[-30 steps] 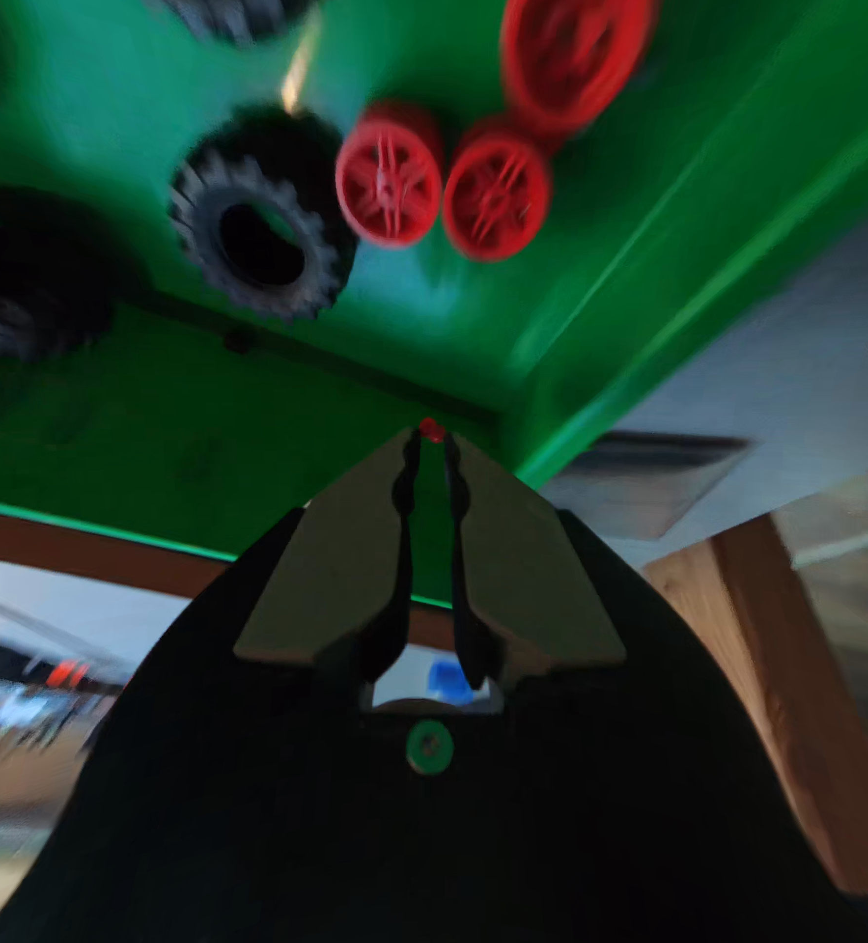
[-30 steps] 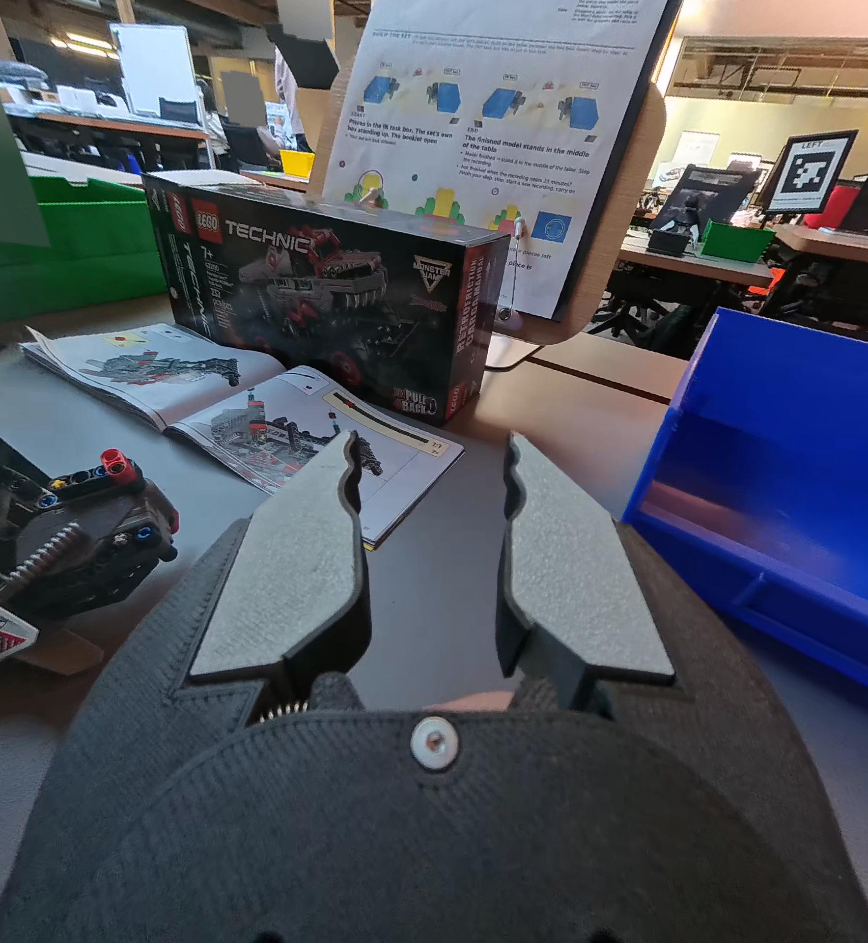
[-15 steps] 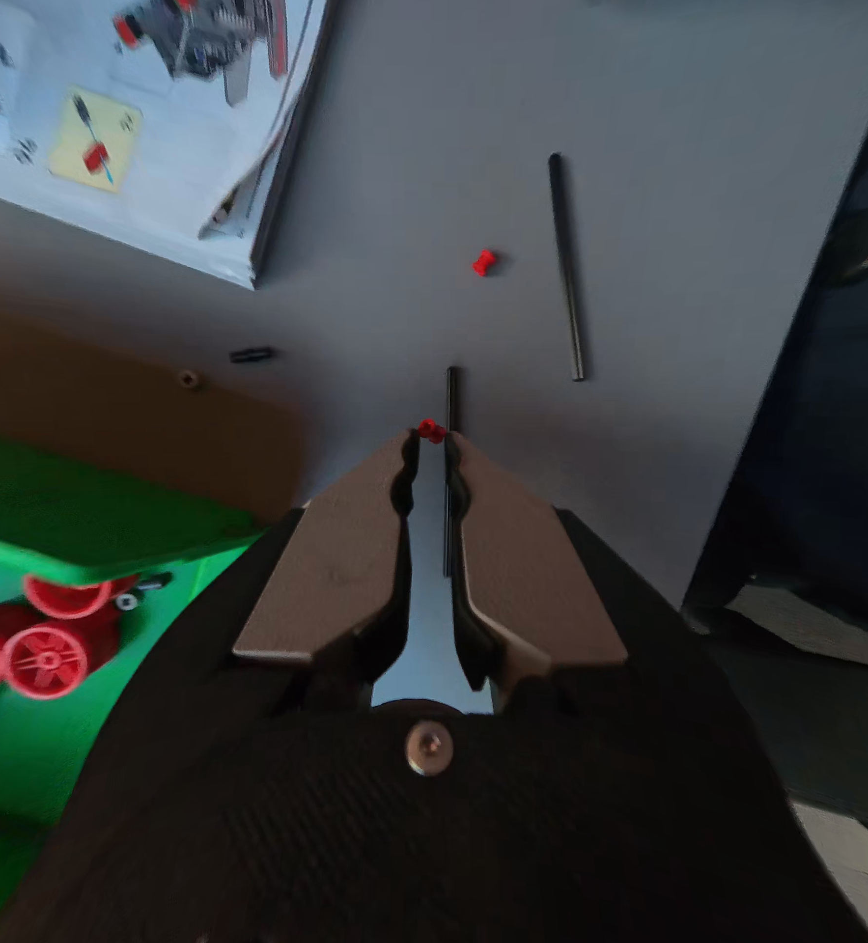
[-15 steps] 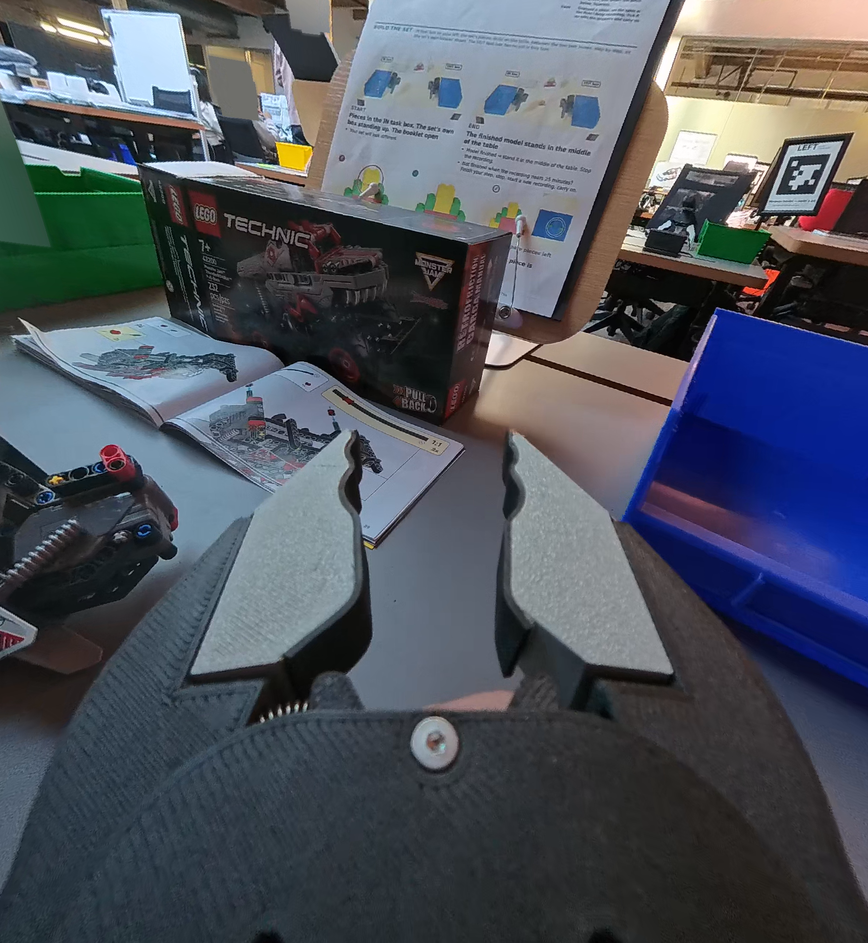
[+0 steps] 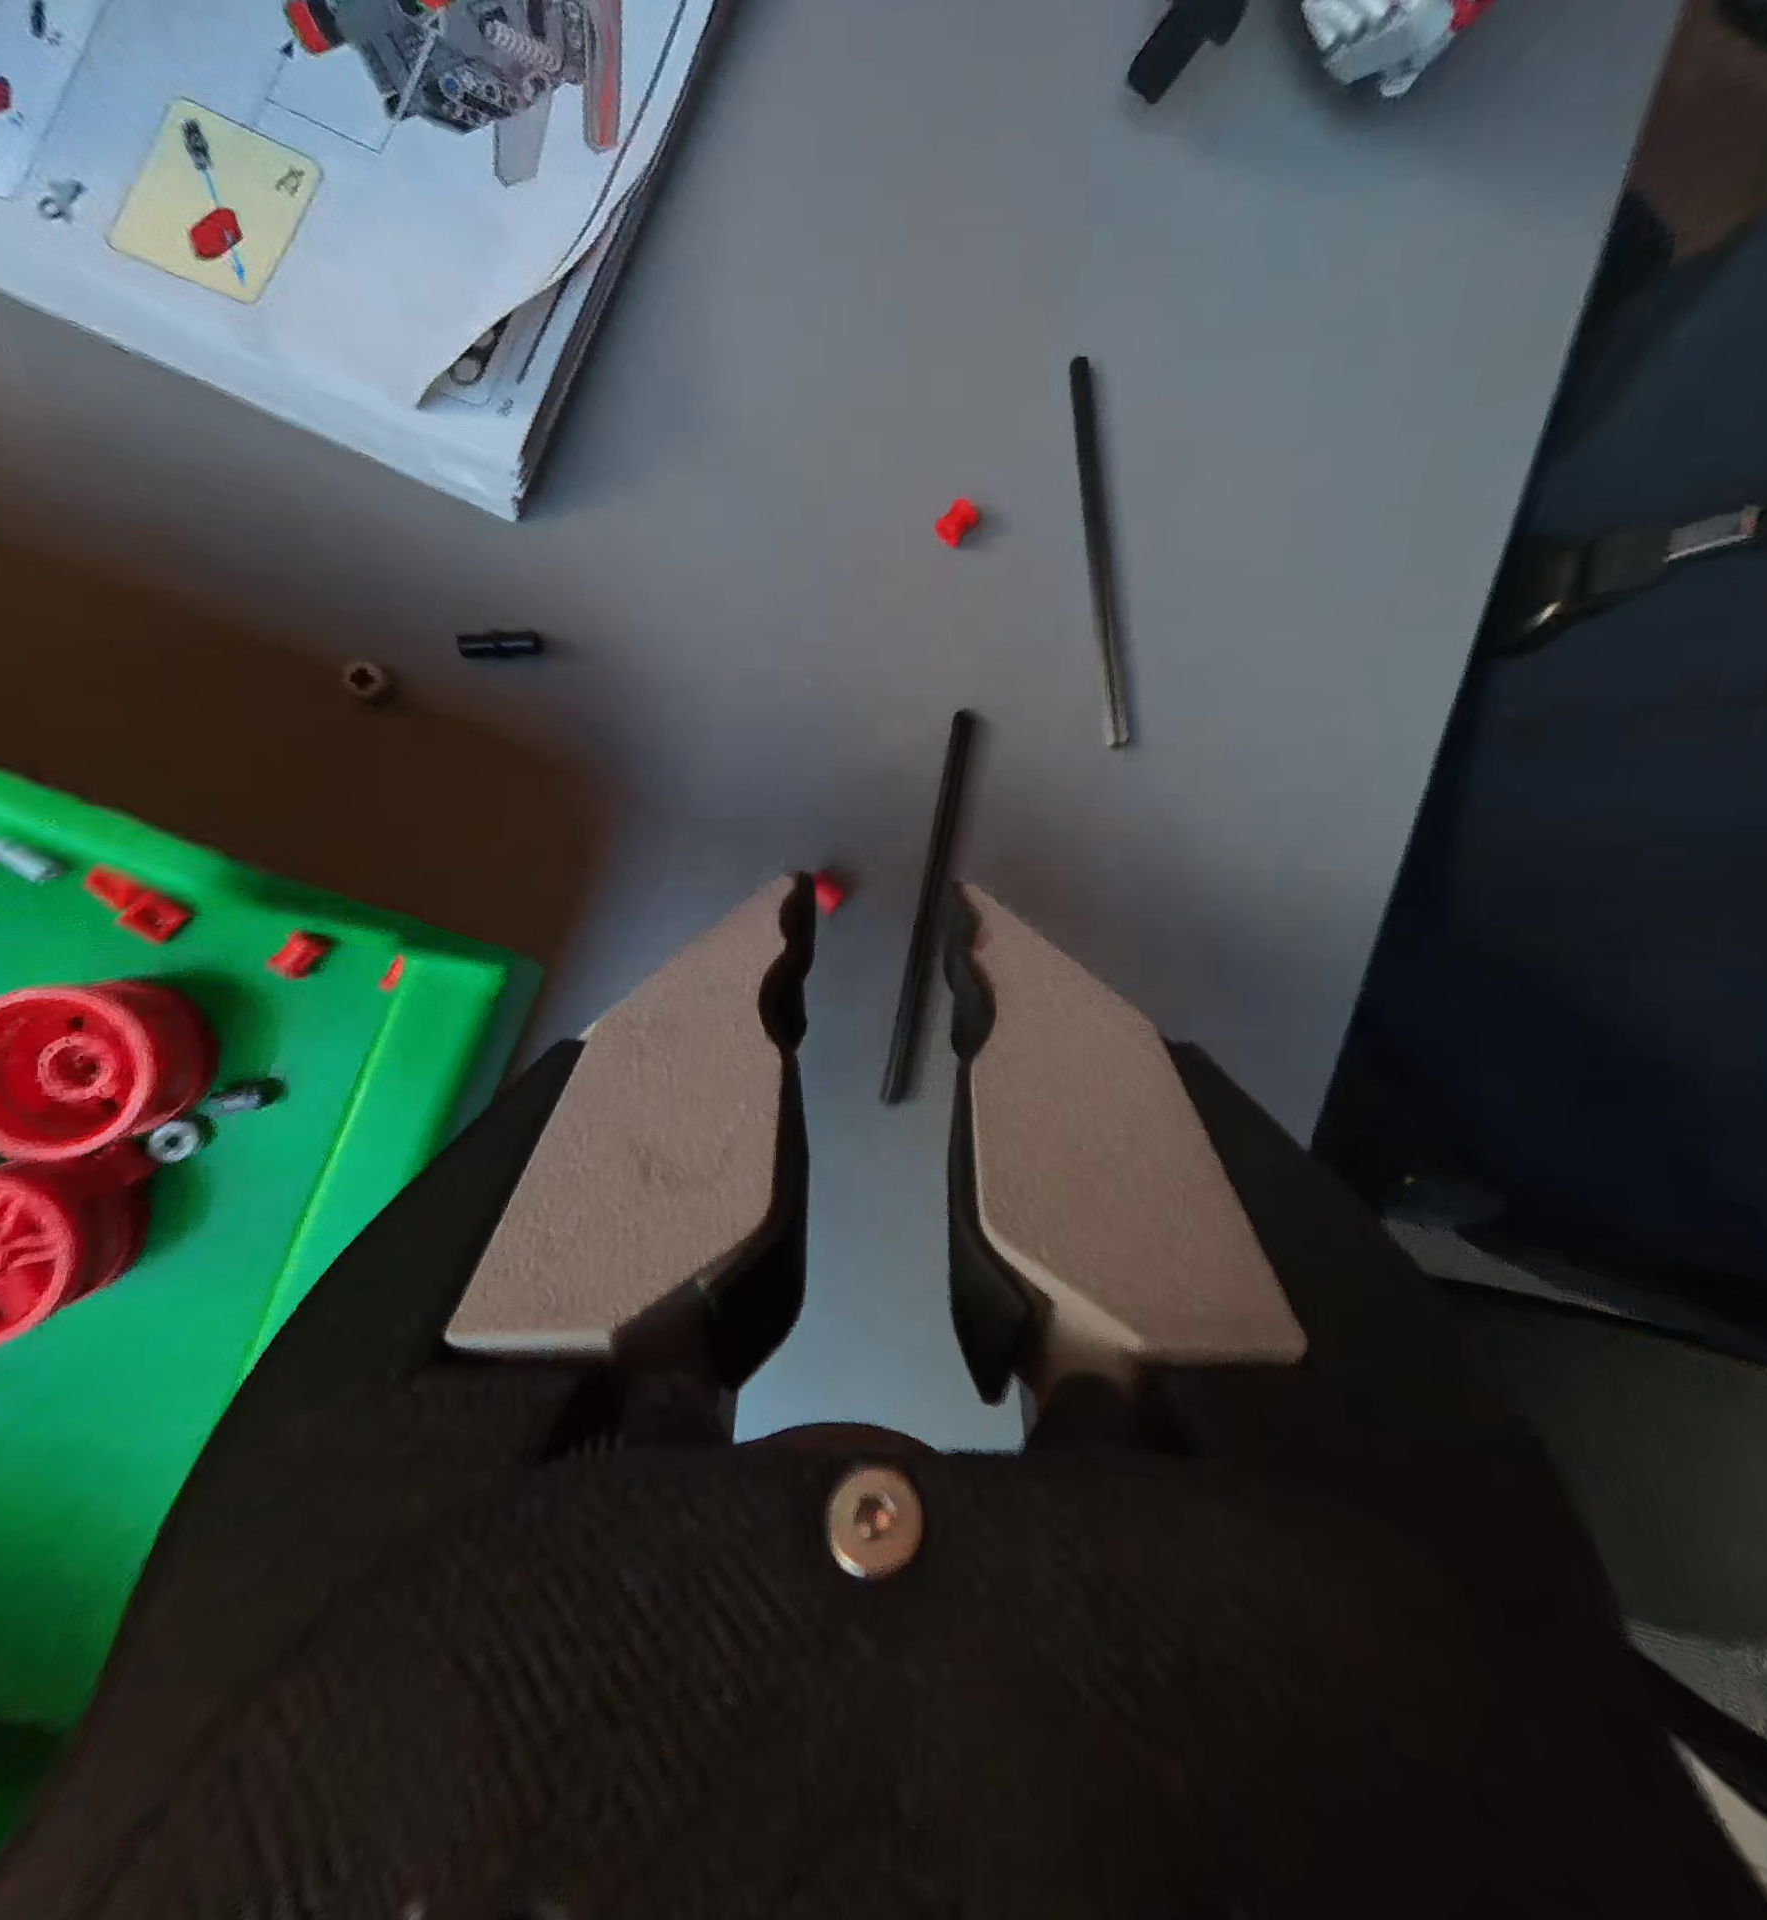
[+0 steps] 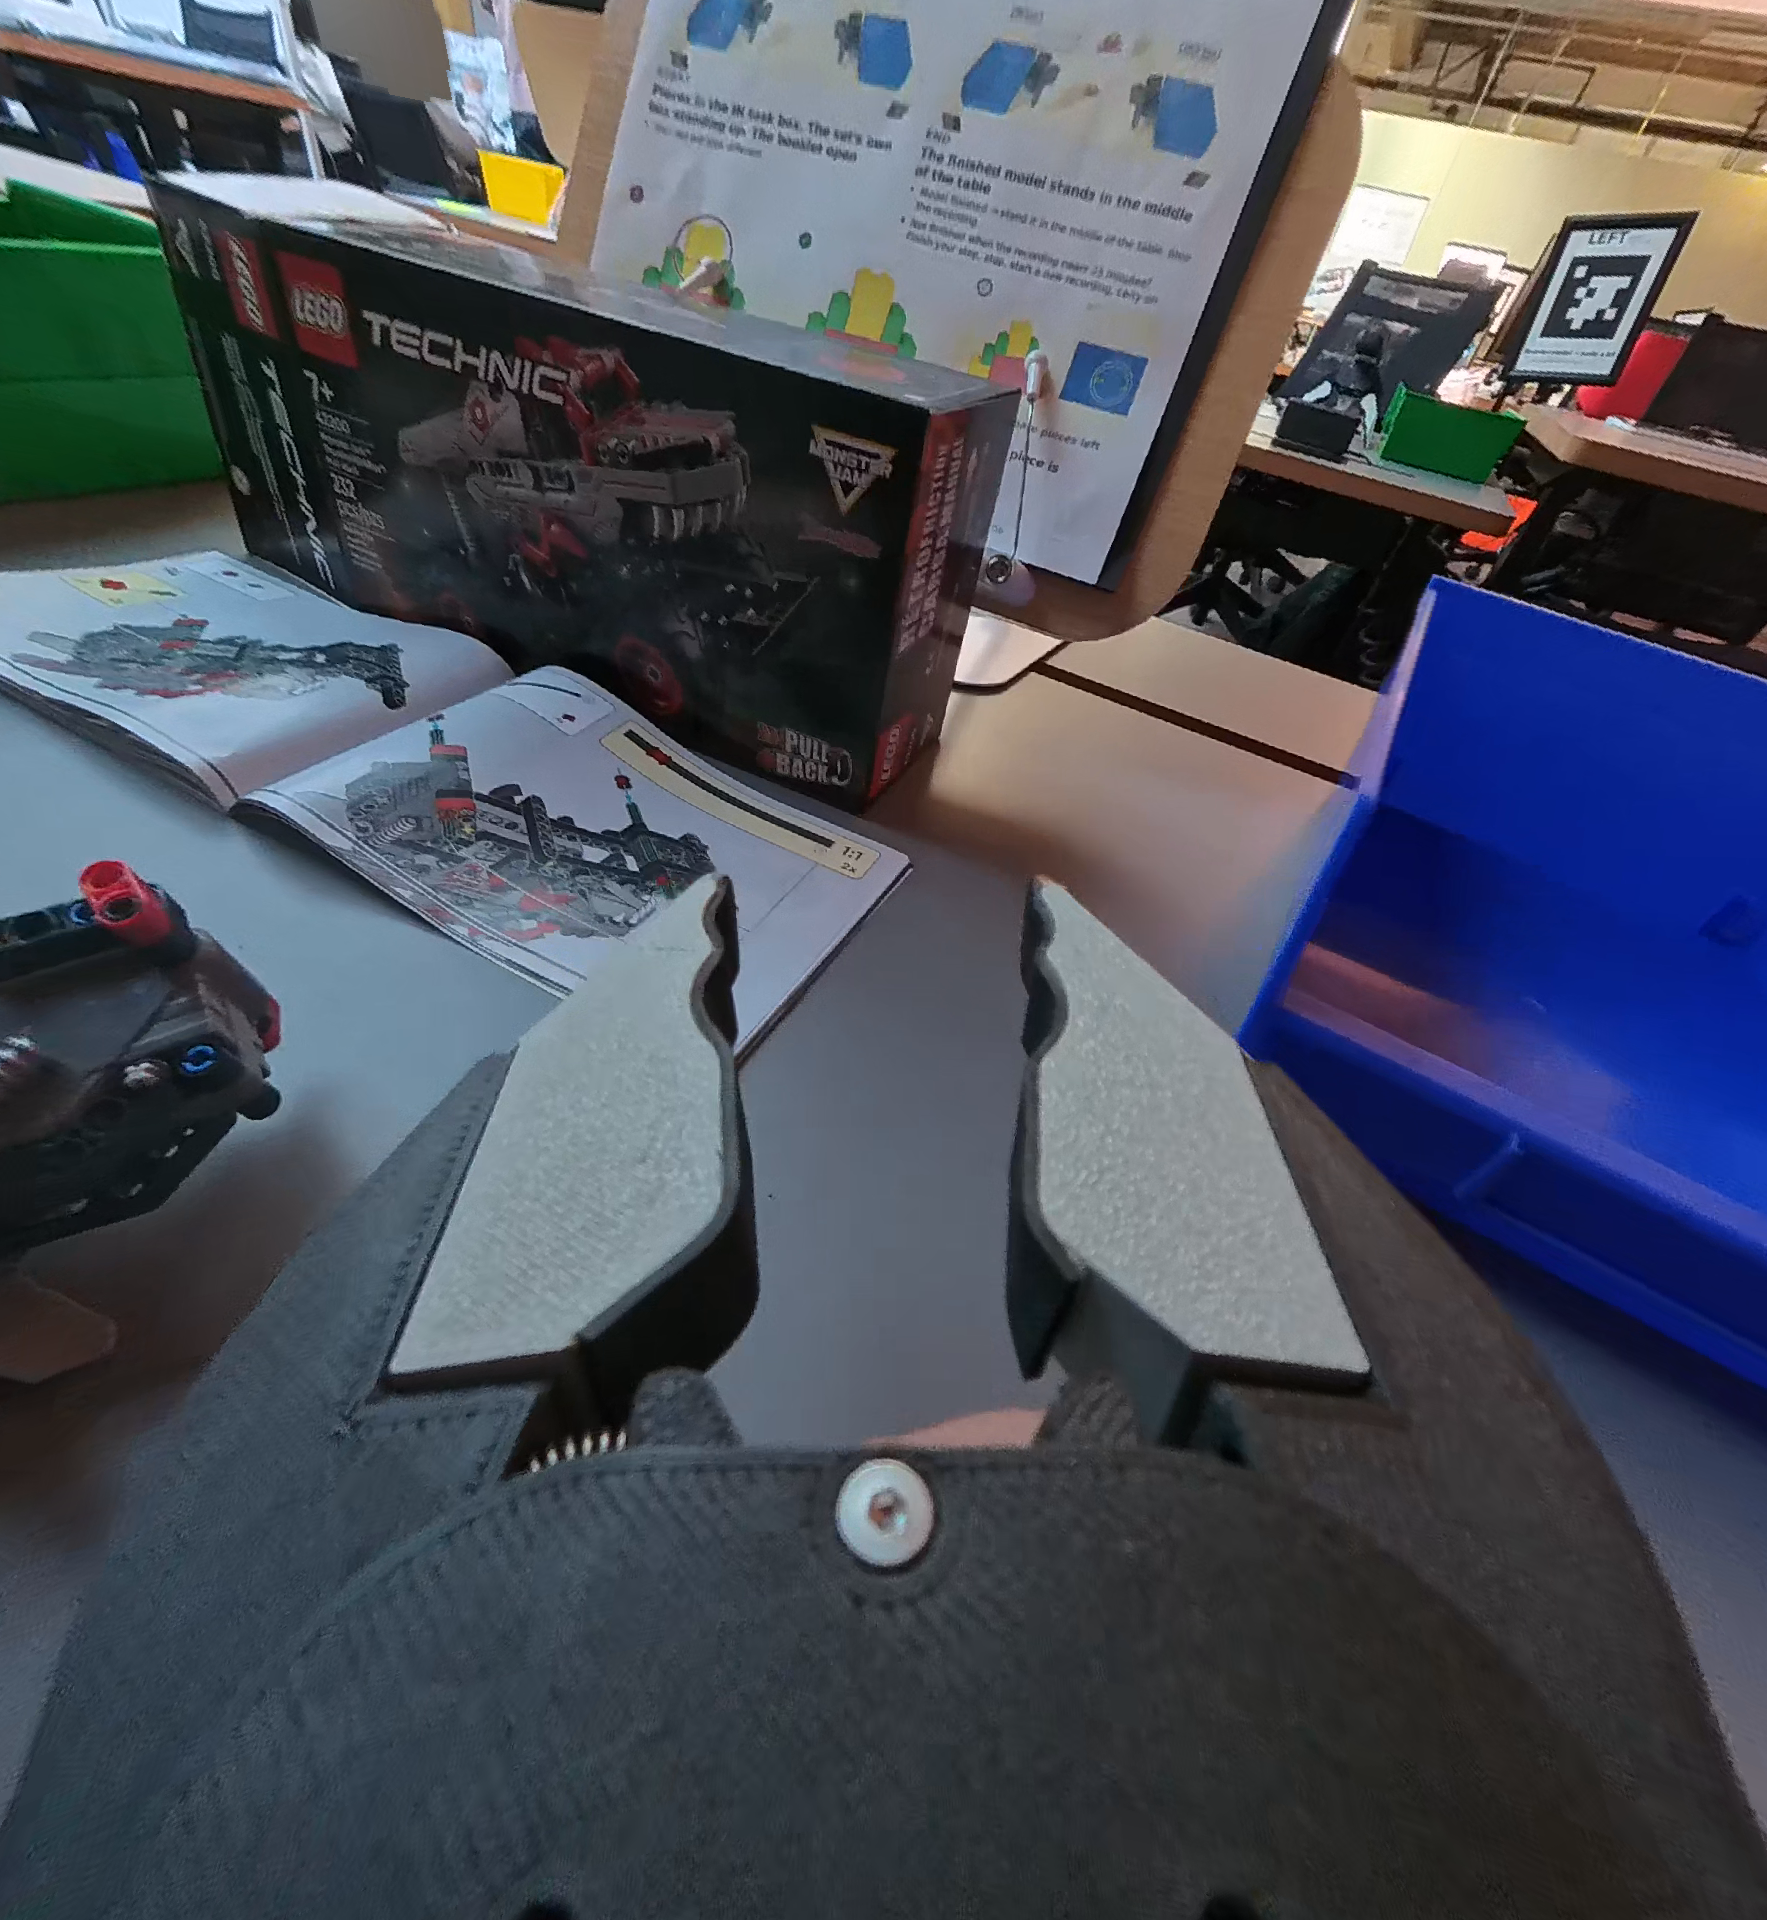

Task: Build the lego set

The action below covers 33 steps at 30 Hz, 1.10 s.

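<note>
Since half a second ago the left gripper (image 5: 879,904) has parted its fingers, and the tiny red plastic bush (image 5: 827,891) it pinched now sits free by the left fingertip, beside a thin black ridged axle (image 5: 929,904) on the smooth grey table (image 5: 1222,260). Judging by this, parts are being laid out; next comes threading bush onto axle, needing fine alignment. The right gripper (image 6: 874,914) hovers open and empty near the half-built black chassis (image 6: 79,1070).

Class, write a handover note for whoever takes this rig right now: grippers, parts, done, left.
Left gripper: jaws open over the table, a red bush at one jaw's tip, a short axle below.
Right gripper: open, empty; chassis to its left.
Loose on the table: long axle, second red bush, black pin. Red wheels in the green bin.
Done: chassis partly built.
Left: axles, bushes, wheels.
</note>
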{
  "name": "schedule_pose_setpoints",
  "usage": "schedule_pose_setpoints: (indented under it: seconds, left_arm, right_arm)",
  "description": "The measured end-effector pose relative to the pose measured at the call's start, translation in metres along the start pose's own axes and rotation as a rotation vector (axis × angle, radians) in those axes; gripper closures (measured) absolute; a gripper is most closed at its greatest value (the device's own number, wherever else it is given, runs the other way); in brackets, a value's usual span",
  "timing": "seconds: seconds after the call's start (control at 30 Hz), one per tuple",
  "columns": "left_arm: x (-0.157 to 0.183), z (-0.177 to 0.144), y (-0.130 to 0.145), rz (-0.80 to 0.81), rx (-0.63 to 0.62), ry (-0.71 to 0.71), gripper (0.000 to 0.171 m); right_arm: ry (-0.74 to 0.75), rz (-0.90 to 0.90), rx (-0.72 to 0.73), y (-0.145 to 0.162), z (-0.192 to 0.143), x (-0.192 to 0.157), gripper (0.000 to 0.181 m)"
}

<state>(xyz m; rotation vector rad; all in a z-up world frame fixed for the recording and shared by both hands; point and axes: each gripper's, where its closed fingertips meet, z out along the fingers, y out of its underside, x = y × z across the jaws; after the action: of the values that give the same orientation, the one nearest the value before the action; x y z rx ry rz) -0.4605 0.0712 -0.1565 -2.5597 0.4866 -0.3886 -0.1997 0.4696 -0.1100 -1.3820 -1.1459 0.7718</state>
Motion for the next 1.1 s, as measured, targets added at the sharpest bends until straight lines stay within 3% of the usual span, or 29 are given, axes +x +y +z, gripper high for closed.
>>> schedule_pose_setpoints:
  seconds: [0.07, 0.17, 0.27, 0.33, 0.4, 0.5, 0.57, 0.73, 0.87, 1.1]
  left_arm:
    - [-0.010, -0.016, -0.003, 0.020, 0.027, -0.053, 0.148]
    - [-0.030, -0.066, -0.025, 0.039, 0.160, -0.146, 0.155]
    - [-0.084, -0.090, -0.016, 0.061, 0.067, -0.310, 0.161]
    - [-0.118, -0.079, -0.008, 0.031, -0.029, -0.310, 0.156]
    - [-0.122, -0.055, -0.009, 0.051, -0.058, -0.167, 0.158]
    - [-0.130, -0.028, -0.003, 0.114, -0.149, -0.119, 0.155]
    - [-0.145, -0.018, 0.012, 0.136, -0.248, -0.166, 0.157]
    - [-0.169, -0.032, 0.021, 0.166, -0.288, -0.274, 0.158]
    - [-0.127, -0.022, -0.002, 0.203, -0.142, -0.077, 0.160]
    - [-0.118, -0.002, 0.016, 0.273, -0.260, -0.022, 0.157]
  right_arm:
    - [0.014, -0.016, -0.018, 0.002, 0.002, 0.001, 0.129]
    - [0.062, -0.045, -0.036, 0.004, 0.002, 0.005, 0.129]
    - [0.104, -0.058, -0.068, 0.009, 0.004, 0.011, 0.129]
    - [0.130, -0.058, -0.086, 0.011, 0.005, 0.015, 0.129]
    - [0.162, -0.054, -0.094, 0.012, 0.004, 0.020, 0.129]
    - [0.204, -0.045, -0.110, 0.015, 0.003, 0.027, 0.129]
    - [0.220, -0.046, -0.121, 0.016, 0.003, 0.029, 0.129]
    - [0.233, -0.059, -0.151, 0.020, 0.005, 0.031, 0.129]
    - [0.232, -0.065, -0.161, 0.022, 0.006, 0.030, 0.129]
    - [0.231, -0.062, -0.146, 0.020, 0.005, 0.030, 0.130]
